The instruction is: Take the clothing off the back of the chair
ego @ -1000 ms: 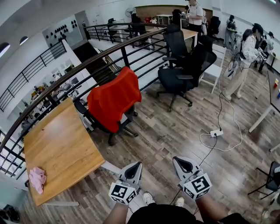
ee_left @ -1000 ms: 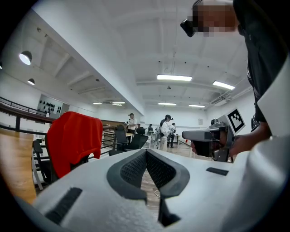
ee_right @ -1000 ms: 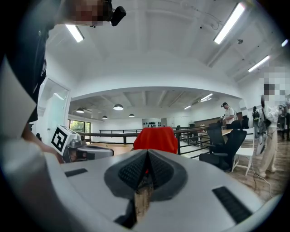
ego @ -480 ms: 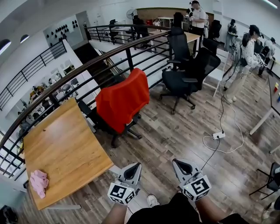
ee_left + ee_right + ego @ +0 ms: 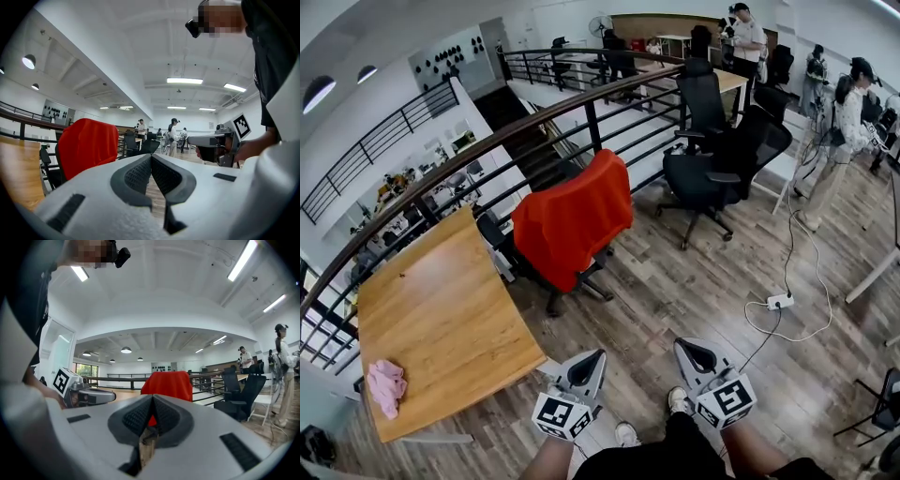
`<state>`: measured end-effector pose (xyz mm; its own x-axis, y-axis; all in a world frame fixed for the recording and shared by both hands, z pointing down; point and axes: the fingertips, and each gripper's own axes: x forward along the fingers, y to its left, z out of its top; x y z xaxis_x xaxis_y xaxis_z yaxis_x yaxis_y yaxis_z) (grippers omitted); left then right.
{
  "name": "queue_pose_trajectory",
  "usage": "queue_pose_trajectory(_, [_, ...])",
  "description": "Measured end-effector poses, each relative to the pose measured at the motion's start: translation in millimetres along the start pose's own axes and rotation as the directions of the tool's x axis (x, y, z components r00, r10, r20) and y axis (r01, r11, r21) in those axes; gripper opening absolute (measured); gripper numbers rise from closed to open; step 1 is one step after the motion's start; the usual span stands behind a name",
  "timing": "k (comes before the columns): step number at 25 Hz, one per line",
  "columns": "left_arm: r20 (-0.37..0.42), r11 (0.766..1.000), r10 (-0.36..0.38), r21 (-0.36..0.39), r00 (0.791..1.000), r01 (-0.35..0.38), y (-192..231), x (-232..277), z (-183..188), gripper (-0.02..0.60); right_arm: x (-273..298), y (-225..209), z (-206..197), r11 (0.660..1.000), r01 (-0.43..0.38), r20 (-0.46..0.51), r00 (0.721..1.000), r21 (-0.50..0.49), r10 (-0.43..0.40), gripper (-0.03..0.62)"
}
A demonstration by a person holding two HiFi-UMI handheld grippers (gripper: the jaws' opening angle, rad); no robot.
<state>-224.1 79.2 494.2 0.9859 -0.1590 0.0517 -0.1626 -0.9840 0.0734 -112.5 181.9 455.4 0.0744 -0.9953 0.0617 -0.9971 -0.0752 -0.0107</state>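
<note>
A red garment [image 5: 572, 223] hangs over the back of a black office chair [image 5: 577, 281] beside the wooden table. It shows at the left in the left gripper view as the red garment [image 5: 87, 145], and straight ahead in the right gripper view as the red garment [image 5: 169, 384]. My left gripper [image 5: 587, 361] and right gripper [image 5: 692, 353] are held low in front of me, well short of the chair. Both are shut with nothing between the jaws, and they point level toward the chair.
A wooden table [image 5: 441, 319] stands at the left with a pink cloth [image 5: 386, 384] on its near corner. A black railing [image 5: 487, 150] runs behind the chair. More black office chairs [image 5: 712, 159] and several people stand at the back right. A power strip [image 5: 780, 302] with cable lies on the floor.
The red-draped chair and the table have come nearer and shifted right in the head view as I walk forward. Both grippers keep their place before me, still shut.
</note>
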Motion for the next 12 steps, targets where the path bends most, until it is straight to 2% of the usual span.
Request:
queue_pose_trajectory(3, [-0.003, 0.999, 0.032, 0.001, 0.999, -0.032, 5, 23, 3, 0.016, 12, -25, 3, 1.000, -0.020, 0.010, 1.000, 0.001, 0.020, 0.006])
queue_pose_trajectory(7, [0.015, 0.997, 0.071, -0.035, 0.997, -0.071, 9, 60, 14, 0.015, 25, -64, 10, 0.998, -0.059, 0.011, 0.998, -0.022, 0.060, 0.006])
queue_pose_trajectory(12, [0.035, 0.993, 0.119, -0.015, 0.992, -0.118, 13, 109, 26, 0.015, 37, -122, 16, 0.996, -0.089, 0.023, 0.996, -0.032, 0.090, 0.006])
